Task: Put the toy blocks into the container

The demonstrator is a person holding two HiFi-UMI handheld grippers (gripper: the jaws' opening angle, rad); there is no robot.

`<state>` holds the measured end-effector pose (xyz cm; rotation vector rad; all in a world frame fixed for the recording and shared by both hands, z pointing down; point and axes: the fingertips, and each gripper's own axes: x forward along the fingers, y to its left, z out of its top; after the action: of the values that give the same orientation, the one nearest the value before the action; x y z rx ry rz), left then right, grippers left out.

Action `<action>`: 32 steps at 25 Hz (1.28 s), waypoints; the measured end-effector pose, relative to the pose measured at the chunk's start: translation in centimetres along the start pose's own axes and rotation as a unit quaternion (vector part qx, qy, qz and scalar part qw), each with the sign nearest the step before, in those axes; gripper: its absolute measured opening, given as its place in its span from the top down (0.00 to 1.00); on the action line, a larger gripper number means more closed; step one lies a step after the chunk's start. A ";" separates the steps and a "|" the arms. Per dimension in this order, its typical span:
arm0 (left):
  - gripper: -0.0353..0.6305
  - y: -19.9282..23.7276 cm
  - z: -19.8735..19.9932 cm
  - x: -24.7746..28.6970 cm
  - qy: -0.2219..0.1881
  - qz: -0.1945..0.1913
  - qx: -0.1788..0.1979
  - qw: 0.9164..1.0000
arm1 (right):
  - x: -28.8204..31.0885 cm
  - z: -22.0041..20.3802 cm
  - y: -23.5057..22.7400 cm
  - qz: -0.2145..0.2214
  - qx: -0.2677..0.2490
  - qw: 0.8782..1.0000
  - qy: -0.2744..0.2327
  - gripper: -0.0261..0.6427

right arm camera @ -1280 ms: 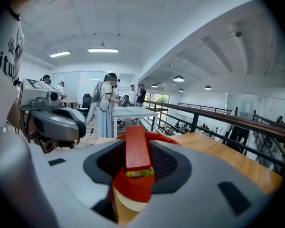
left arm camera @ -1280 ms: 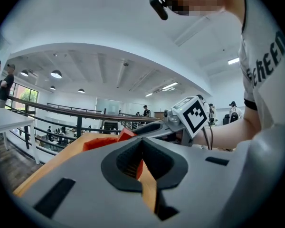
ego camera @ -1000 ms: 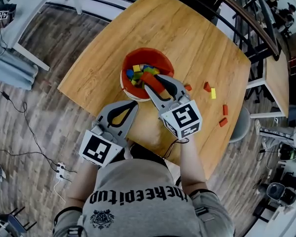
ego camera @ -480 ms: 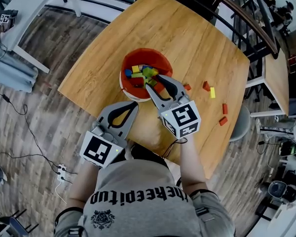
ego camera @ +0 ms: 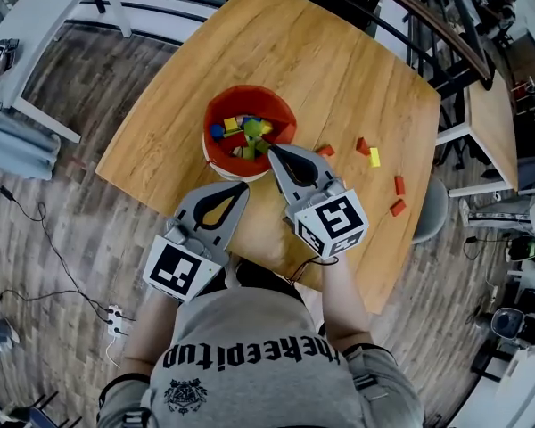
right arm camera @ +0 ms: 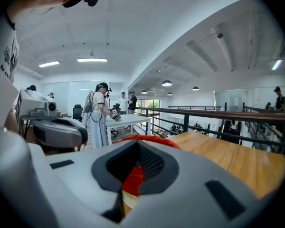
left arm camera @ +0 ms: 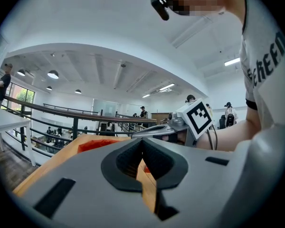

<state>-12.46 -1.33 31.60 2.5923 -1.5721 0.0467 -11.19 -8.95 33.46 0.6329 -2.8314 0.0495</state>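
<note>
A red container [ego camera: 216, 114] on the wooden table [ego camera: 339, 52] holds several coloured blocks. My right gripper [ego camera: 272, 150] sits at its near right rim. Its jaws have just closed and are shut with nothing between them. In the right gripper view the container's red rim [right arm camera: 154, 139] shows just past the right gripper [right arm camera: 137, 144]. My left gripper [ego camera: 241, 188] is shut and empty, hovering at the table's near edge, short of the container. In the left gripper view, the left gripper [left arm camera: 142, 141] points at the container [left arm camera: 92, 145]. Loose red blocks [ego camera: 325, 151] [ego camera: 362, 145] and a yellow block [ego camera: 374, 157] lie to the right.
Two more red blocks [ego camera: 399, 185] [ego camera: 398, 207] lie near the table's right edge. A round stool [ego camera: 432, 212] stands beside that edge, and a railing [ego camera: 428, 25] runs behind the table. People stand far off in both gripper views.
A second ago the right gripper held a red block over the container with wide jaws. The block is now out of its jaws, which have shut, and the gripper has drawn back towards the rim.
</note>
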 end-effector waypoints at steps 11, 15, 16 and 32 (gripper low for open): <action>0.93 -2.4 0.3 2.5 0.001 -0.064 0.008 0.998 | -3.6 0.3 -0.5 -0.033 0.020 0.999 -0.017 0.95; 0.93 -3.3 0.6 3.5 0.000 -0.089 0.013 0.996 | -5.0 0.3 -0.8 -0.050 0.028 0.998 -0.022 0.95; 0.93 -3.5 0.6 3.7 -0.001 -0.095 0.014 0.995 | -5.3 0.3 -0.9 -0.056 0.030 0.998 -0.024 0.95; 0.93 -6.5 0.9 7.0 0.001 -0.187 0.018 0.982 | -10.1 -0.3 -1.2 -0.133 0.061 0.988 -0.043 0.95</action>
<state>-3.51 -4.62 30.79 2.8661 -1.0664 0.0463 -1.70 -5.81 31.32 1.0600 -2.8139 0.1518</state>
